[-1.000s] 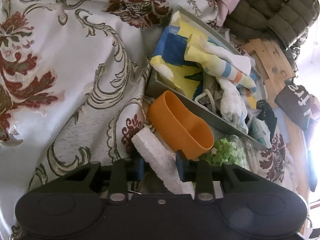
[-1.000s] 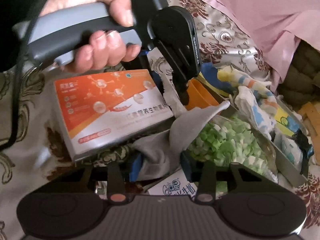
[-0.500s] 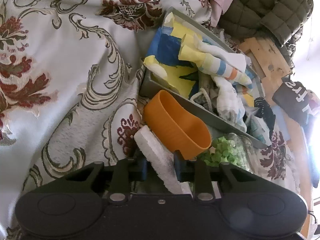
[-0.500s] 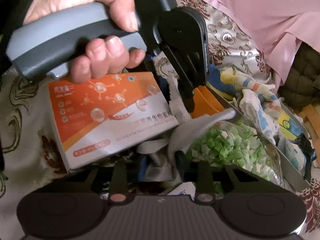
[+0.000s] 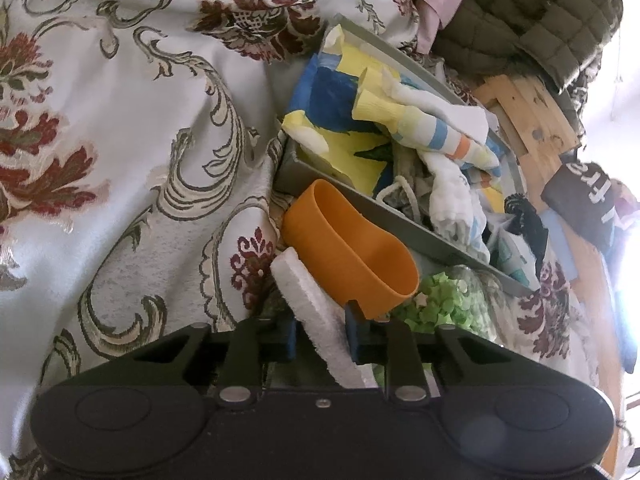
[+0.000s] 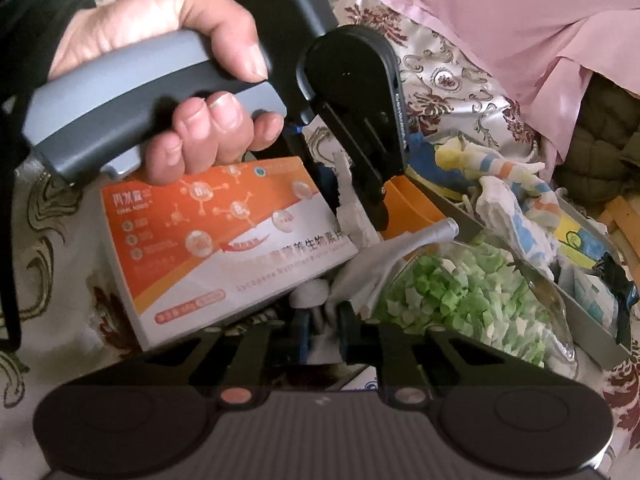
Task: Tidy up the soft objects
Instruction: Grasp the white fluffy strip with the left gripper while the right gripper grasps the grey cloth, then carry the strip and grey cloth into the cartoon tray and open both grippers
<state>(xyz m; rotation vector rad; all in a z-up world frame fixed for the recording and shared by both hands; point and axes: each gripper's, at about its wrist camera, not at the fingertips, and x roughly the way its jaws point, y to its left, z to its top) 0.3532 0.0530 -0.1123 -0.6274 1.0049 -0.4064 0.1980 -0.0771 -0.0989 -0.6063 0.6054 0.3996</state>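
Between the left gripper's (image 5: 320,334) jaws the lower end of a white foam strip (image 5: 308,300) disappears under the gripper body, so its full length cannot be seen. The jaws are closing, and both blue pads sit against the strip's sides. Much the same holds for the right gripper (image 6: 323,330): its jaws are closing narrowly on a grey-white cloth (image 6: 384,258), whose lower part is hidden behind the fingers, while its twisted tip rises toward the upper right. What lies beneath the cloth is hard to make out.

A hand (image 6: 180,92) grips the grey handle of the left gripper, fingers curled under it, thumb on top; that gripper angles downward over an orange and white box (image 6: 224,240) lying on the floral brocade cloth (image 5: 120,140).

The foam strip looks rough and fibrous, tilted, leaning against an orange plastic cup (image 5: 348,252) that lies on its side. Just beyond the cup stands a grey tray (image 5: 400,226), filled with soft things: a blue and yellow fabric (image 5: 340,120), a striped sock (image 5: 436,132), white cloths. A clear bag of green bits (image 6: 460,296) rests beside the tray's near wall. A pink cloth (image 6: 500,20) and an olive quilted jacket (image 5: 528,12) are cut off at the frame edges.
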